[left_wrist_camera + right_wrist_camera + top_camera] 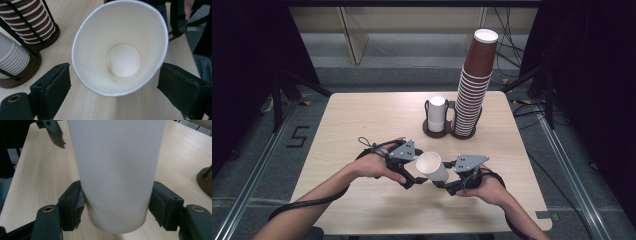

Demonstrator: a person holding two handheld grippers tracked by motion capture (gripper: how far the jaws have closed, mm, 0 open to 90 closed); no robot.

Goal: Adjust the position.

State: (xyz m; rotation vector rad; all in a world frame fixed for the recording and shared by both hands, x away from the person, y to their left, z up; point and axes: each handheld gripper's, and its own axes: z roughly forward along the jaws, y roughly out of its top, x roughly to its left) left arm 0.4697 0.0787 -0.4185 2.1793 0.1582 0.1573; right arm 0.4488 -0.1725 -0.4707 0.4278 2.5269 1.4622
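**Passing a white paper cup between two hand-held grippers**

Holding the white cup point(432, 168) steady is the point of this step, as I judge it: the cup hangs on its side above the table's near edge, roughly midway along it, mouth turned toward the left gripper point(418, 178) and base toward the right gripper point(443, 184). In the right gripper view the two black pads press the cup's wall near its base from both sides, so that gripper carries it. In the left gripper view the jaws stand wide, one either side of the rim with a gap on each, touching nothing. A good handover would keep the right grip light enough not to crease the thin wall, and would bring the left jaws in squarely on the rim before anything lets go.

Around them, the room is dark at both sides, with a grey floor, cables and metal rails. Next comes the pale wooden table point(362, 120), bare but for one fixture toward its far edge, right of centre: a tall stack of brown cups point(474, 85), leaning slightly, beside a short stack of white cups point(437, 114), both in a dark wire holder point(449, 131).
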